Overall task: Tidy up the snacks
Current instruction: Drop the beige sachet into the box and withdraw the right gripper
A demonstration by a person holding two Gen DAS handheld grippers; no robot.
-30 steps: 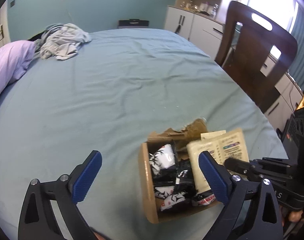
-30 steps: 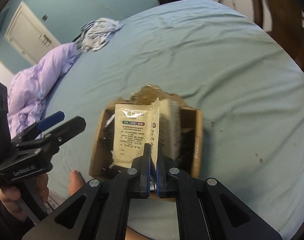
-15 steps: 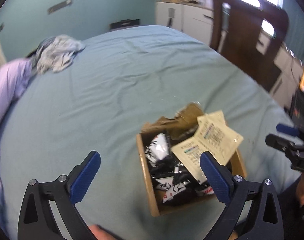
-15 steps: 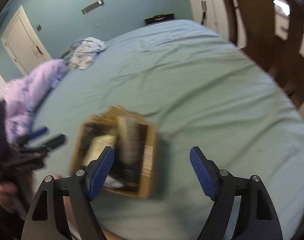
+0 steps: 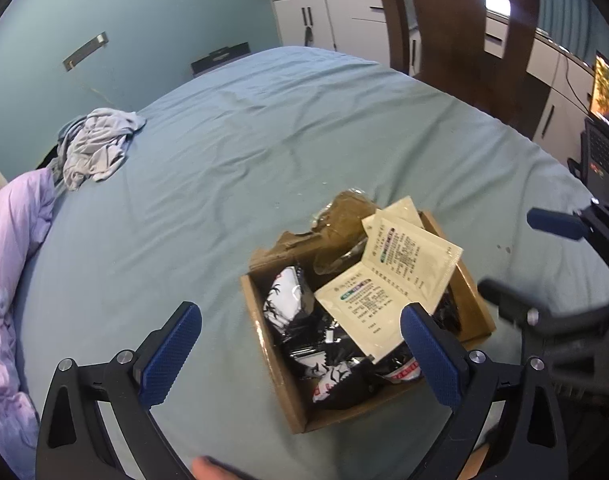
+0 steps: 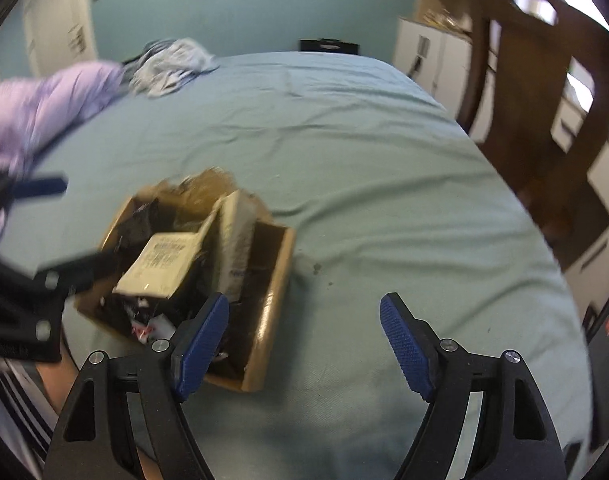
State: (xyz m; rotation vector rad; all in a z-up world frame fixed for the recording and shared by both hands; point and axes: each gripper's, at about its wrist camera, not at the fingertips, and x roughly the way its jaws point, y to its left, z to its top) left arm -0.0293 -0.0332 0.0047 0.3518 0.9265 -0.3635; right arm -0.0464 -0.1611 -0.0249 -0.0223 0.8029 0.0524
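A brown cardboard box [image 5: 358,312] sits on the teal bedsheet [image 5: 224,184], its far flap torn and ragged, and it serves as the reference for everything here. Inside it, two cream sachets [image 5: 388,280] printed with dark text and a green-and-red band lie fanned over black-and-white snack packets [image 5: 288,304], which fill the box's near and left portions; a crinkled amber wrapper [image 5: 340,232] pokes up at the box's far edge. The left gripper [image 5: 300,354] hangs above the box's near side, its blue pads spread wide and holding nothing. The right gripper [image 6: 304,346] hovers to the right of the box, likewise spread apart and empty. The right wrist view is motion-blurred, so the sachet print and packet designs there cannot be read. The left pad hides part of the lower sachet, and packet labels deep in the box are too shadowed to make out.
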